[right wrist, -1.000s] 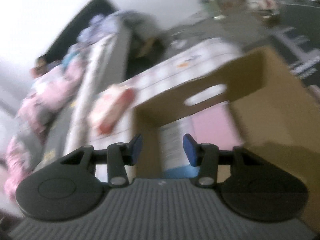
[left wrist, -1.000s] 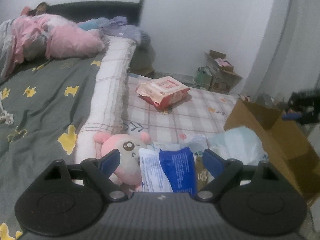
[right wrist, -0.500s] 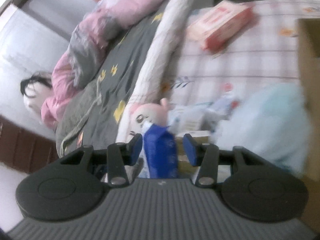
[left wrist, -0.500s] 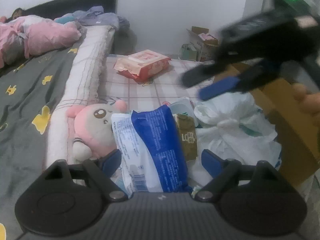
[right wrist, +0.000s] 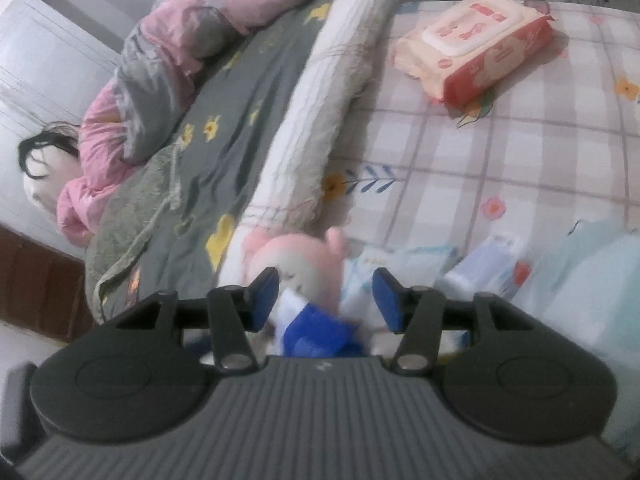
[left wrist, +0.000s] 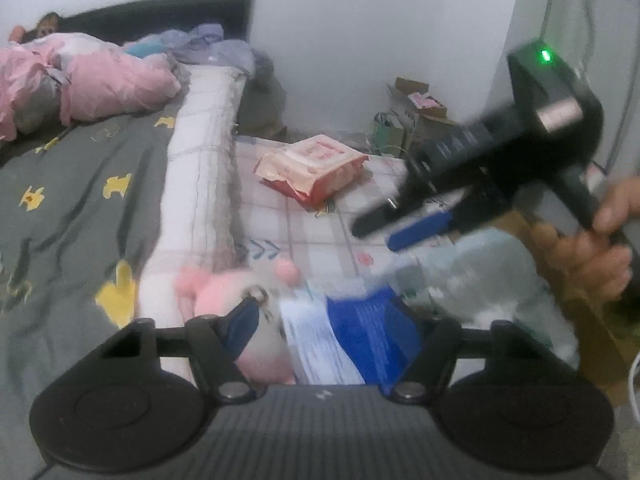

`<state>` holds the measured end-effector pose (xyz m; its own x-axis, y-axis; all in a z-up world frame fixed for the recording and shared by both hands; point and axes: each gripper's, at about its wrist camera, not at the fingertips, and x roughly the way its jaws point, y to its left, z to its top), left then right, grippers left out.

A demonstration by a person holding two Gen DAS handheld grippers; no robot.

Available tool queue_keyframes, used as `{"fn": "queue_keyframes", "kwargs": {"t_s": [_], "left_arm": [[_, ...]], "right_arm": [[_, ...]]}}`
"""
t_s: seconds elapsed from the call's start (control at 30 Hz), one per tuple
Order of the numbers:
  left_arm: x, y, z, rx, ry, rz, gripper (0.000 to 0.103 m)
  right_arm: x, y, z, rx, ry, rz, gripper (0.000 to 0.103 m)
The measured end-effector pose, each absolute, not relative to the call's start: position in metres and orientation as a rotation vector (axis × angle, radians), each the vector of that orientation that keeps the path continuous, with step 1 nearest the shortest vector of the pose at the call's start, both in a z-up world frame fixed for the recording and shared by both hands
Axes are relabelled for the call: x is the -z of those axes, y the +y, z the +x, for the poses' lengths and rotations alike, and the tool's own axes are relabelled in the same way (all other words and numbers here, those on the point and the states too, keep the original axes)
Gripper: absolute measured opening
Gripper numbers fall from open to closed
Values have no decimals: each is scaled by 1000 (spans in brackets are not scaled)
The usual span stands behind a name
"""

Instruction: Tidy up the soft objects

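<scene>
We look over a bed spread with a pale checked sheet [right wrist: 500, 140] printed with small flowers, and beside it a grey quilt with yellow shapes [left wrist: 72, 208]. A long white bolster [left wrist: 196, 184] runs between the two, and a crumpled pink duvet [left wrist: 100, 80] lies toward the dark headboard [left wrist: 168, 12]. White walls close the room, with cardboard clutter on the floor in the far corner.

The blue-and-white plastic pack [left wrist: 356, 344] lies on the sheet at the near edge of the left wrist view, its long axis running away from us and leaning slightly left. The round pink plush toy [left wrist: 236, 292] touches its left side, next to the bolster. A pale crumpled plastic bag [left wrist: 492, 276] lies to its right, and the pink-and-red wipes packet [right wrist: 476, 44] sits flat, well apart, farther up the sheet.

Our left gripper [left wrist: 332, 328] tilts down over the pack, and its jaws are closing with the pack and part of the toy between them; we see no firm press yet. Our right gripper [right wrist: 326, 300], held by a hand [left wrist: 592, 252], also slopes down, above the toy and pack; its jaws are opening and grip nothing.
</scene>
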<state>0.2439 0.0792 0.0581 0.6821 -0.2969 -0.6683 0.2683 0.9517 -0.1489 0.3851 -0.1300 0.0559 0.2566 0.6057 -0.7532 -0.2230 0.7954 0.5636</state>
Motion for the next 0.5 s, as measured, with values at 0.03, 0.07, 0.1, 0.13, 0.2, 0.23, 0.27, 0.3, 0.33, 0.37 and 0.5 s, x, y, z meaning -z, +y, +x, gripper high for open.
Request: {"fn": "queue_keyframes", "kwargs": {"t_s": [0.03, 0.07, 0.1, 0.13, 0.2, 0.23, 0.27, 0.3, 0.33, 0.37, 0.5], "left_arm": [[-61, 81, 256, 346, 770, -32, 68], [-63, 82, 270, 378, 789, -19, 68], [-64, 81, 285, 411, 817, 5, 68], [-63, 78, 300, 447, 845, 38, 68], [-59, 66, 331, 503, 903, 105, 68], [-55, 60, 346, 542, 946, 130, 68], [-49, 53, 361, 575, 994, 146, 68], [-43, 47, 375, 607, 1046, 160, 68], [-36, 40, 386, 641, 1093, 175, 68], [-29, 33, 396, 669, 1134, 185, 68], [1, 14, 423, 723, 1279, 248, 68]], "right_arm": [[-55, -131, 392, -583, 1209, 365, 52], [-53, -134, 397, -579, 1219, 367, 52], [-53, -137, 401, -571, 1225, 369, 52], [-51, -141, 405, -565, 1235, 368, 52], [-50, -148, 413, -555, 1238, 378, 52], [-48, -150, 416, -551, 1240, 385, 52], [-47, -153, 419, -549, 1239, 396, 52], [-46, -157, 423, -547, 1237, 409, 52], [-44, -159, 425, -546, 1237, 419, 52], [-43, -163, 428, -547, 1236, 428, 52], [-36, -177, 436, -544, 1239, 470, 53]]}}
